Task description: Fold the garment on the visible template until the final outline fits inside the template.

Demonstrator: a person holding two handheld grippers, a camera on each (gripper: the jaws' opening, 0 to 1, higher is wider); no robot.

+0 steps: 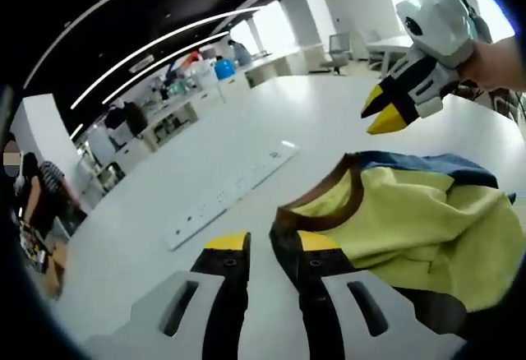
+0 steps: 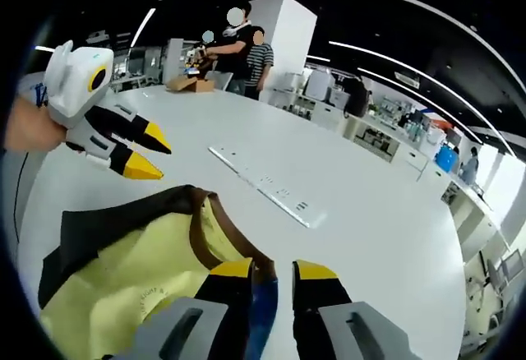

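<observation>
table: big white round-ish top (image 1: pixel 246 122), takes up most of both views, and everything else sits on it

garment: yellow tee (image 1: pixel 411 228) with a brown collar band and dark blue/black parts, lying bunched and crumpled on the table. In the left gripper view it's off to the right of the jaws, collar opening facing them. In the right gripper view (image 2: pixel 123 270) it's lower left, collar edge running right up to the jaws

power strip thing: long flat white panel with sockets (image 1: pixel 234 186) set into the tabletop, just past the shirt, not touching it; same panel in the right gripper view (image 2: pixel 267 184)

left gripper: (image 1: pixel 271 249) 2 black fingers with yellow tips, spread apart with bare table showing between them. The right-hand finger sits right at the collar edge, can't tell if it's actually touching. From the right gripper view (image 2: pixel 146 153) it's up in the air over the far side of the shirt, tips a little apart, nothing in them

right gripper: (image 2: pixel 275 274) fingers parted with a gap, left finger overlapping the collar, but nothing is pinched. From the left gripper view (image 1: pixel 383 113) it's above the table beyond the shirt, held by a hand, yellow tips close together, holding nothing

background: office benches, 2 people standing by a box (image 2: pixel 191 83) at the far table edge
</observation>
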